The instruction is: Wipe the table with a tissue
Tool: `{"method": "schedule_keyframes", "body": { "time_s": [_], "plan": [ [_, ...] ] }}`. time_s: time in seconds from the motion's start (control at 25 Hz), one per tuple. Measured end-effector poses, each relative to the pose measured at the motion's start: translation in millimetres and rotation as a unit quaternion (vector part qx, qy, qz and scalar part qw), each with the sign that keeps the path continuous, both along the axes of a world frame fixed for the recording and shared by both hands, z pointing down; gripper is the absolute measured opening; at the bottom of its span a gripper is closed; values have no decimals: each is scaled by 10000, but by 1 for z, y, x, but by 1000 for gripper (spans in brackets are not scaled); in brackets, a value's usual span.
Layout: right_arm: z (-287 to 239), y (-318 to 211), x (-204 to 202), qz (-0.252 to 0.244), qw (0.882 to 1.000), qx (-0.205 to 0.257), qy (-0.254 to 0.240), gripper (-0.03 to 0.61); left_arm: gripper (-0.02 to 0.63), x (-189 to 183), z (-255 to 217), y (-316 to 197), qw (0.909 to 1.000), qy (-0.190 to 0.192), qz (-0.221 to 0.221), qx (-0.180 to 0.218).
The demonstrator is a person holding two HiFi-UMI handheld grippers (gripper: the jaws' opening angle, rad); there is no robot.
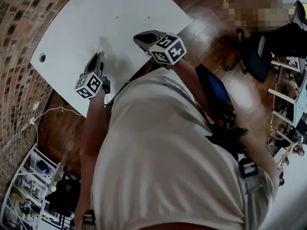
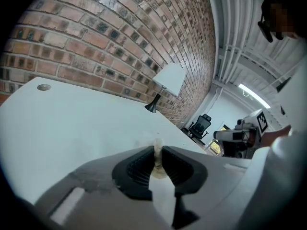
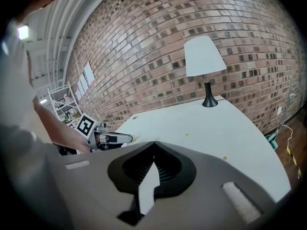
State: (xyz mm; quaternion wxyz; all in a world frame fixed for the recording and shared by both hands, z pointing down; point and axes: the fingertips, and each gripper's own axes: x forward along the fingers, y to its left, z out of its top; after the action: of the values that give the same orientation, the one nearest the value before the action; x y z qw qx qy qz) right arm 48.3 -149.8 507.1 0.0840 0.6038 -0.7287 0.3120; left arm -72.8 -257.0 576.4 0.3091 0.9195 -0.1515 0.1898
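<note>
The left tool [image 2: 158,149] pinches a small wad of tissue [image 2: 157,160] between its ribbed pads, and a pale tuft pokes out just past the tips. The tissue sits low over the white table [image 1: 144,8], near its middle, but no view shows whether it touches the top. The right tool [image 3: 154,143] is pressed together with nothing in it, and it hovers over the table edge nearest the person, beside the left one but apart from it.

The head view shows both tools from above (the person's pale shirt fills its lower half) and a round cable hole [image 1: 42,57] near one table corner. Only the right gripper view shows a few yellowish specks [image 3: 224,158] on the table top. It also shows a white-shaded lamp [image 3: 204,63] on a black base by the brick wall [image 3: 158,42]. The left gripper view adds a black office chair [image 2: 199,125] far off. The wooden floor [image 1: 206,28] and a white shelf rack [image 1: 29,190] border the table.
</note>
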Motion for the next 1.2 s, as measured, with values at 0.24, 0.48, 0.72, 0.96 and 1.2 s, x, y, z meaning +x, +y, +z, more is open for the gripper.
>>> {"method": "schedule_keyframes", "body": {
  "time_s": [0.24, 0.48, 0.72, 0.96, 1.2],
  "plan": [
    [4, 9, 14, -118, 9998, 46, -130, 8, 60, 4, 3, 7, 9997, -139, -193, 47],
    [8, 14, 47, -379, 9991, -63, -195, 8, 60, 34, 18, 13, 9987, -426, -289, -58],
    [11, 27, 79, -584, 9978, -98, -280, 8, 61, 76, 29, 13, 9962, -816, -305, 15],
    [16, 46, 112, -506, 9977, -37, -459, 8, 61, 118, 36, -3, 9904, -1323, -319, 261],
    [19, 64, 151, -295, 9985, -64, -464, 8, 61, 153, 33, -41, 9844, -1590, -282, 706]
  ]
}}
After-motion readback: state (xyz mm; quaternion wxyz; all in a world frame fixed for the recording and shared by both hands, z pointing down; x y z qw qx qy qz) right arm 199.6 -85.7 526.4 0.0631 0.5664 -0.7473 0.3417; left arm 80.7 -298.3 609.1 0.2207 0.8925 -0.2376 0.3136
